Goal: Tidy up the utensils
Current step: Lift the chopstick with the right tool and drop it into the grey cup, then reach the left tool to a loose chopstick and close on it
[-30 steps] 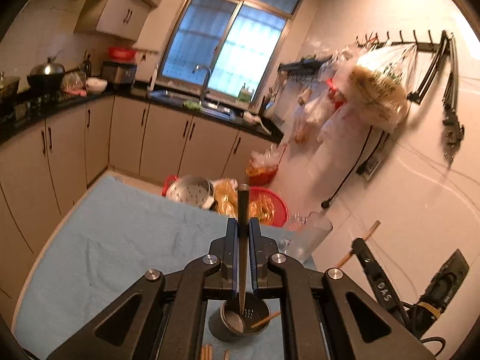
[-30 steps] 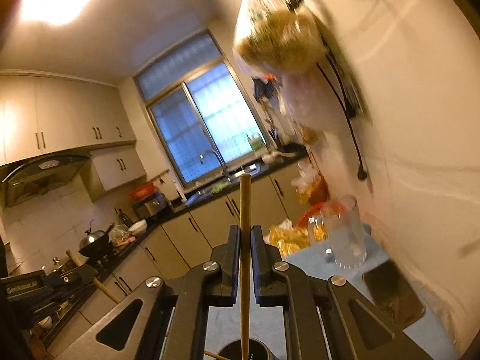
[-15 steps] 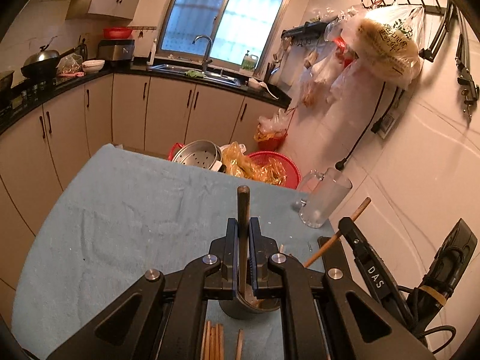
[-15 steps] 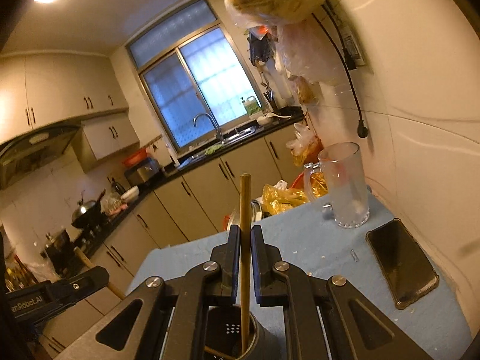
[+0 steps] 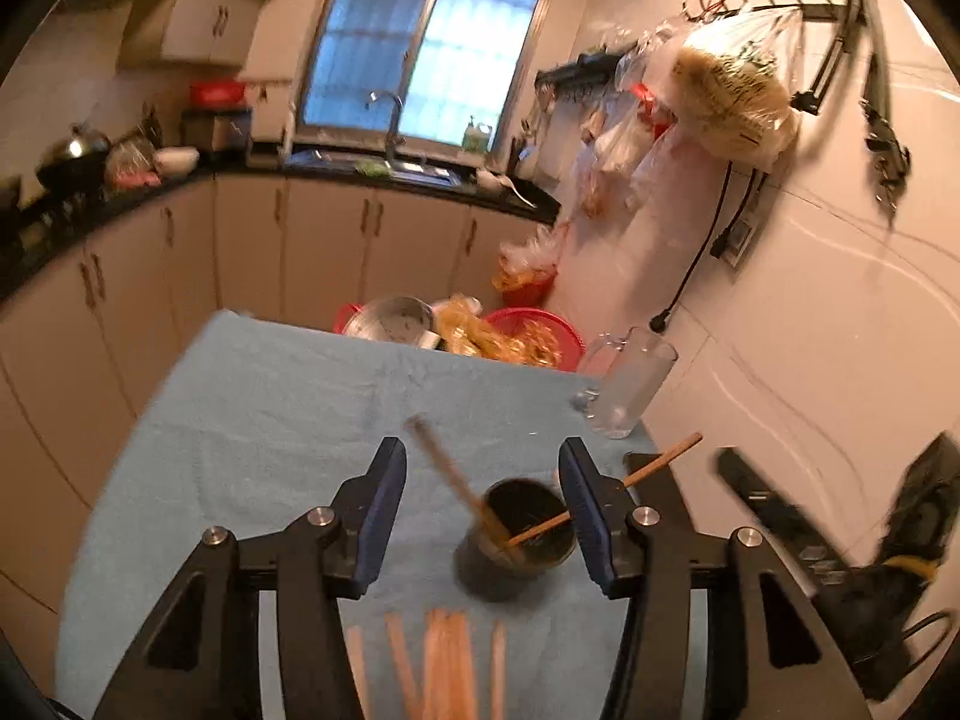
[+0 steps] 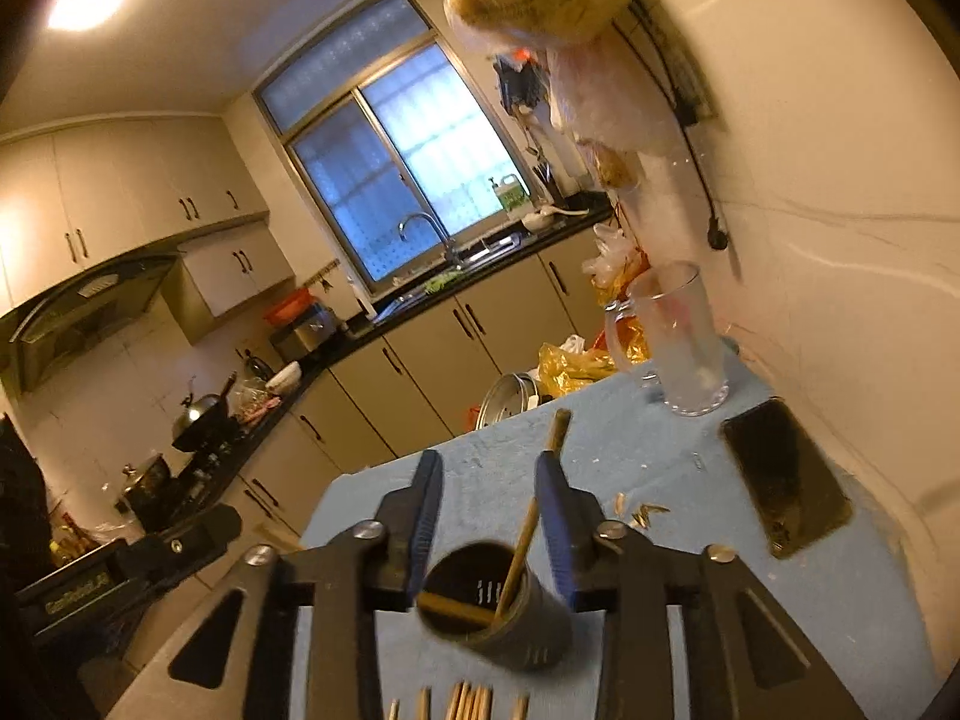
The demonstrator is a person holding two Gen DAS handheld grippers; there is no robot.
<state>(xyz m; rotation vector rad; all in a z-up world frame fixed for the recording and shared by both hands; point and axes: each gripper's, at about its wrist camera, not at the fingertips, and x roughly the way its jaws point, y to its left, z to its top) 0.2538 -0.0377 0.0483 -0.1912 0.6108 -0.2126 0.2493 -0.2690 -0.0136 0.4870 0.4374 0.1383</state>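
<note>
Black-framed and blue-padded, the left gripper (image 5: 483, 516) is opening, its jaws standing well apart with nothing pressed between the pads. A dark chopstick (image 5: 447, 471) is leaning loose in the gap, its lower end inside the dark metal holder (image 5: 516, 534) that is standing on the blue tablecloth (image 5: 270, 408) between and just ahead of the fingers. A second, lighter chopstick (image 5: 606, 498) is slanting out of the same holder toward the right, passing behind the right finger.

The right gripper (image 6: 489, 519) is likewise opening, its pads clear of the wooden chopstick (image 6: 531, 516) that is leaning in the holder (image 6: 492, 612) close to the right-hand pad; whether it is touching that pad cannot be told. Another stick is lying across the holder's mouth.

A row of loose chopsticks (image 5: 438, 660) is lying on the cloth nearer the camera than the holder. Farther off, a clear glass mug (image 6: 678, 342) is standing near the wall, and a dark phone (image 6: 786, 474) is lying flat beside it. Small pale scraps (image 6: 642, 510) are scattered between phone and gripper.
</note>
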